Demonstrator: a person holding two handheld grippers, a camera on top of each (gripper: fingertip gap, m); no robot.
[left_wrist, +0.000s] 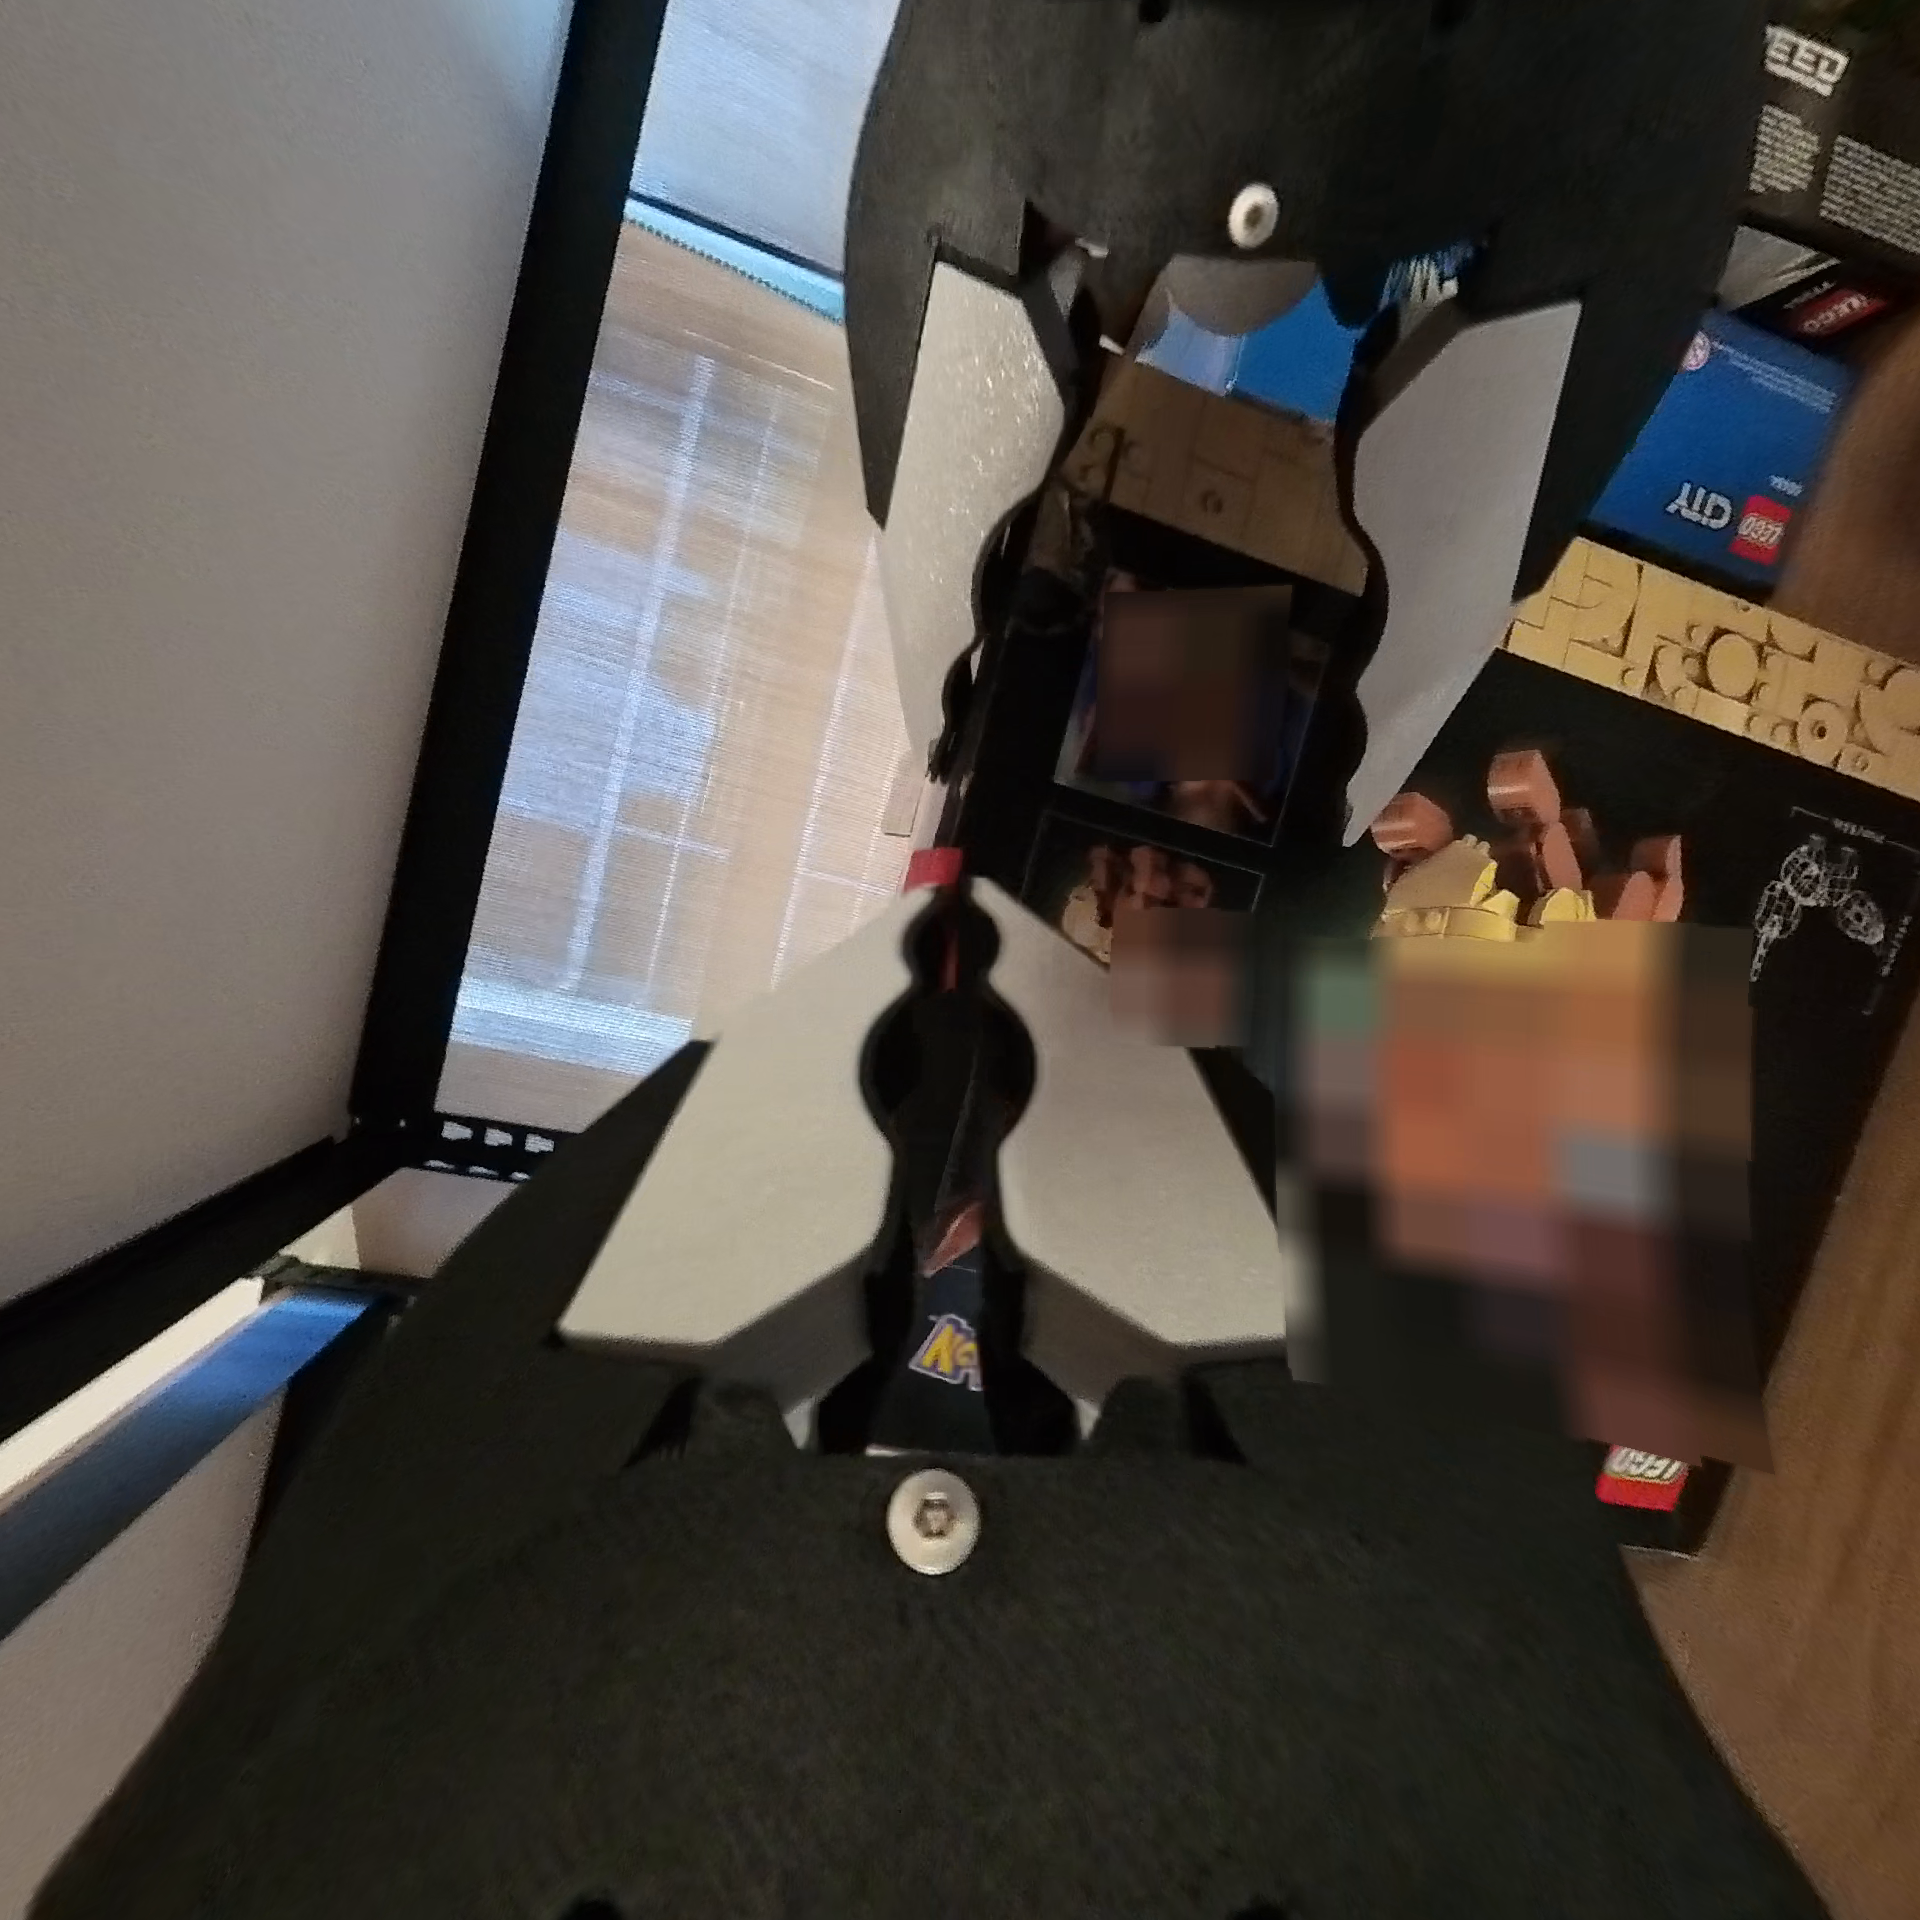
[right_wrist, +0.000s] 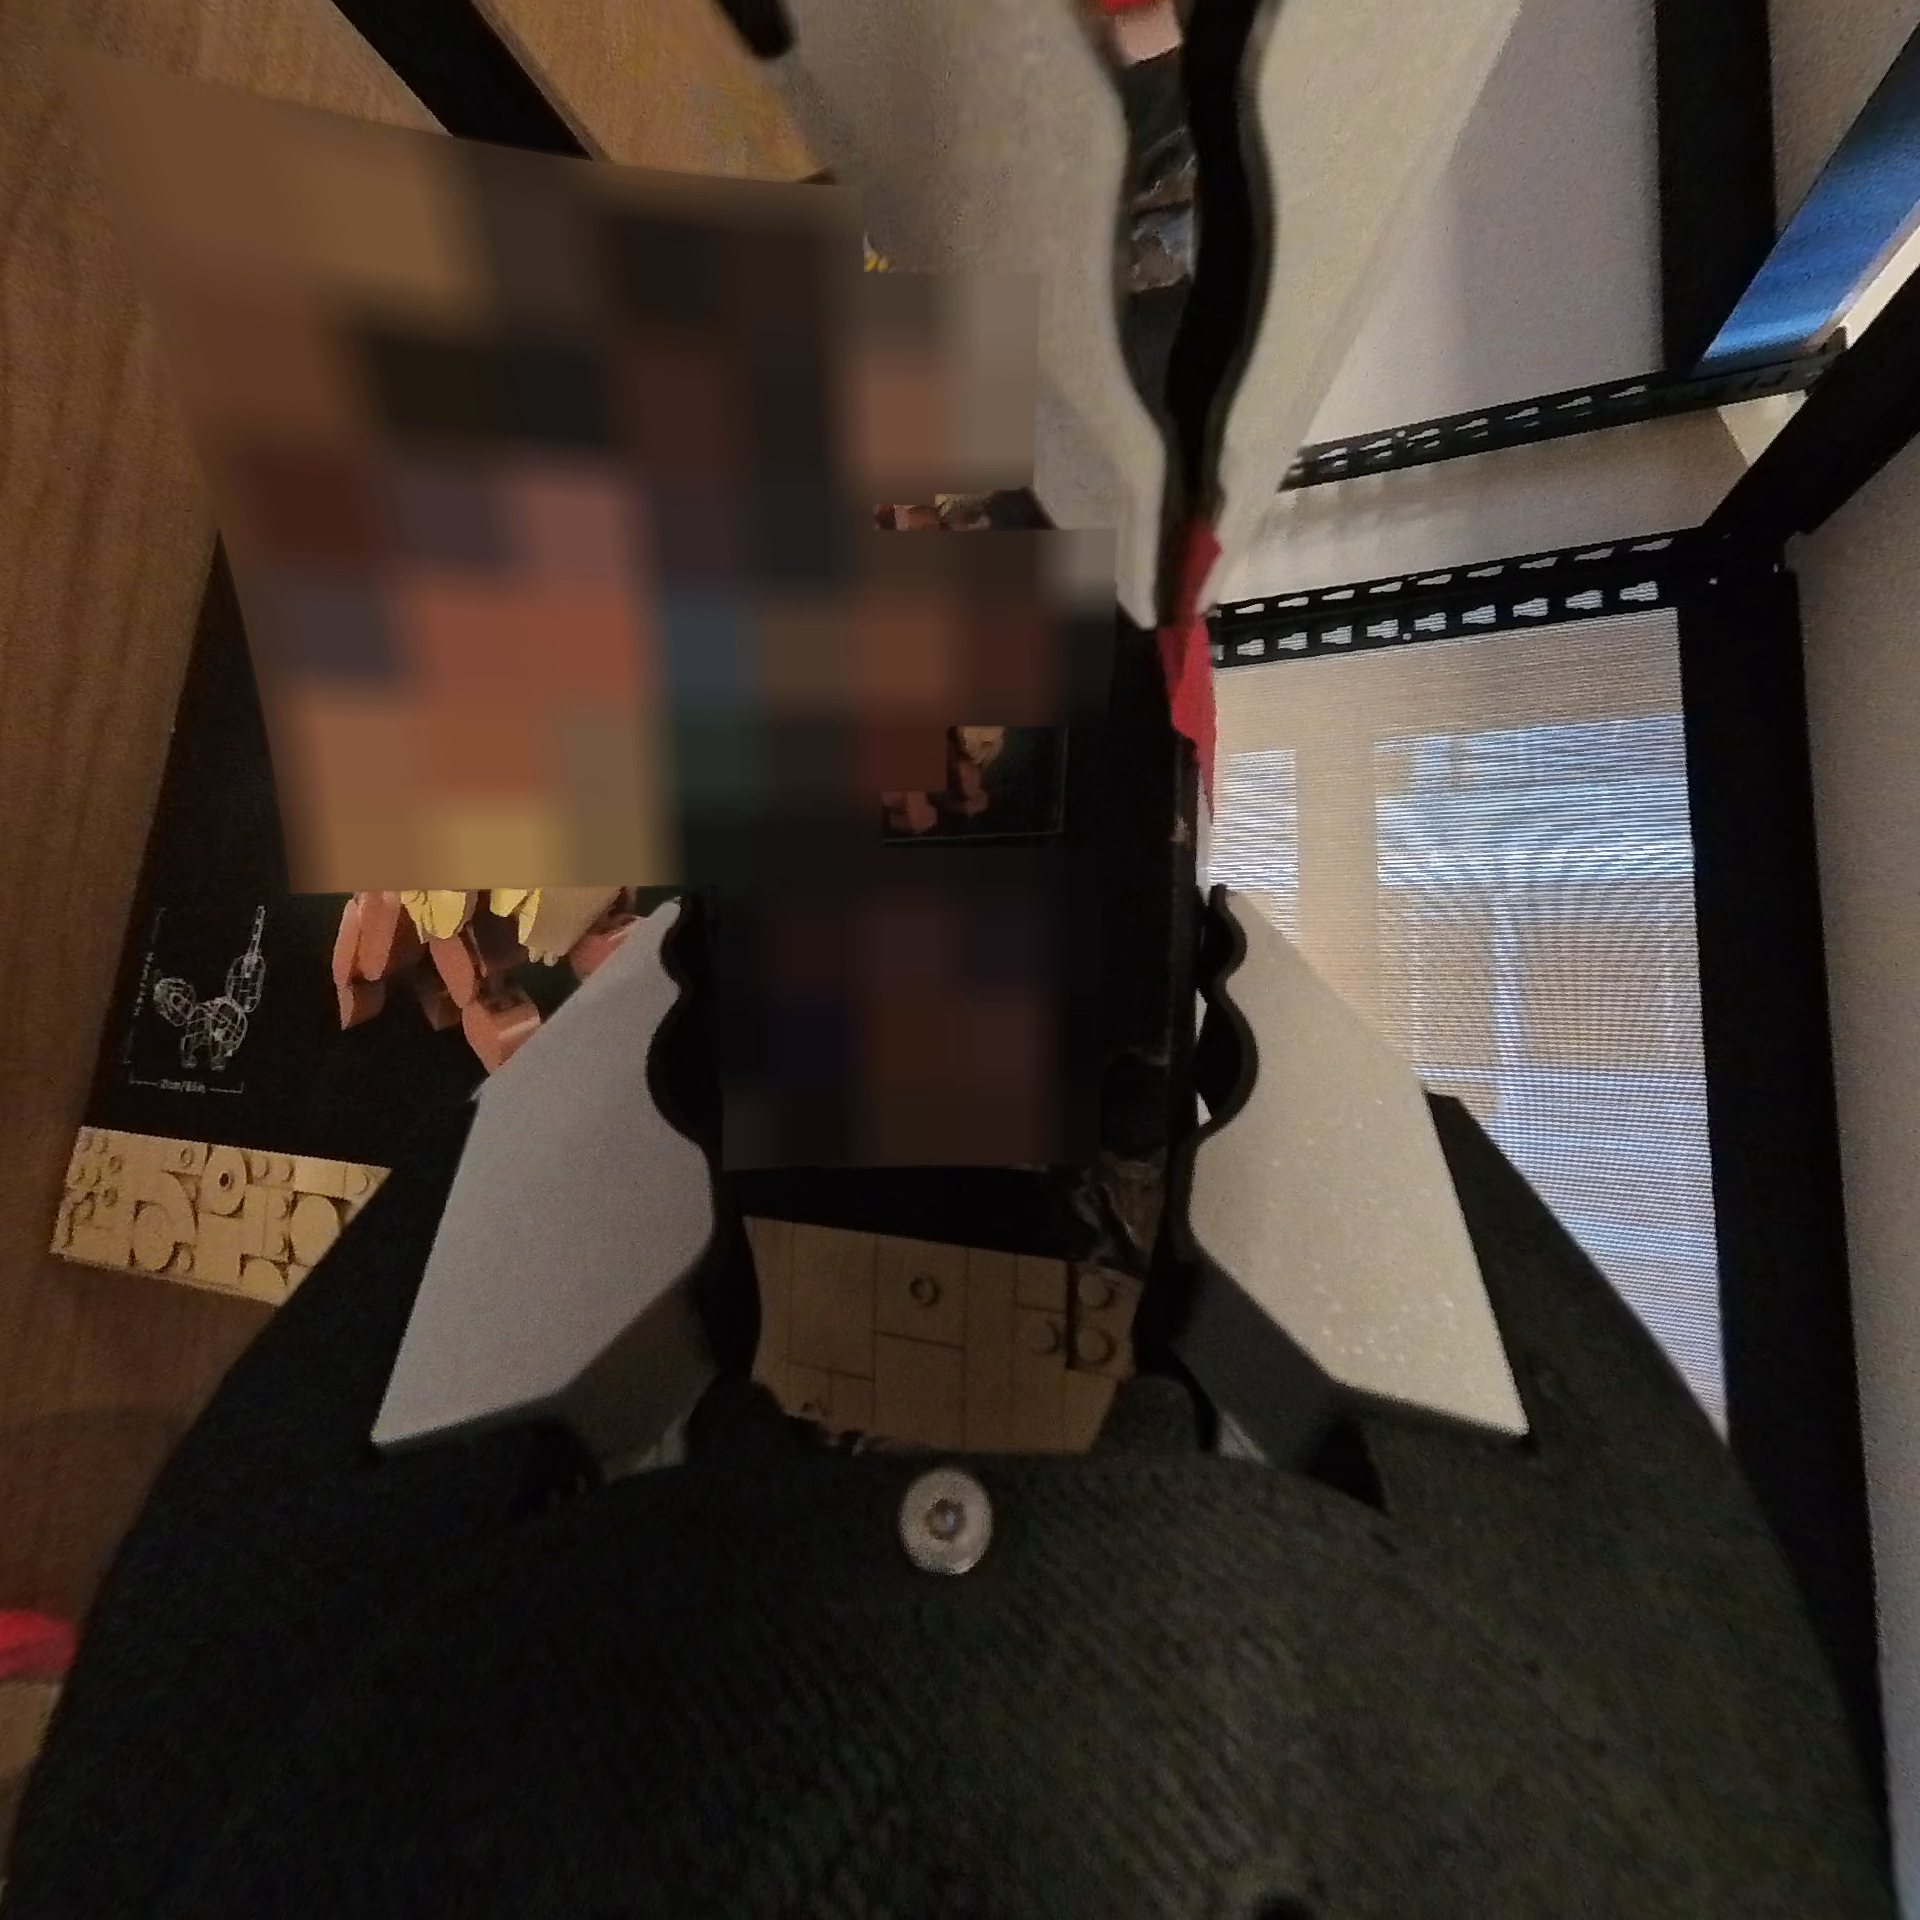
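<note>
Both grippers are on the one black box (right_wrist: 1132, 790) now, one at each end. The left gripper (left_wrist: 951, 914) has its grey fingers pinched nearly together on the box's thin edge, a red corner patch (left_wrist: 932, 865) poking out just past the tips. Across from it, the right gripper (right_wrist: 940, 935) has its fingers spread wide, straddling the box's broad end, a tan brick-pattern strip (right_wrist: 925, 1320) sitting deep between them; the box fills that gap, so it looks clamped there, though the contact itself is hard to make out. Beside the held box, on the right gripper's left, a larger black box (right_wrist: 218, 914) lies flat on a wooden surface (right_wrist: 73, 520). Beyond the right gripper in the left wrist view, a blue box (left_wrist: 1725, 457) lies on that same surface. On the other side, a black metal rack (right_wrist: 1455, 613) and a mesh-covered window (right_wrist: 1455, 935).
</note>
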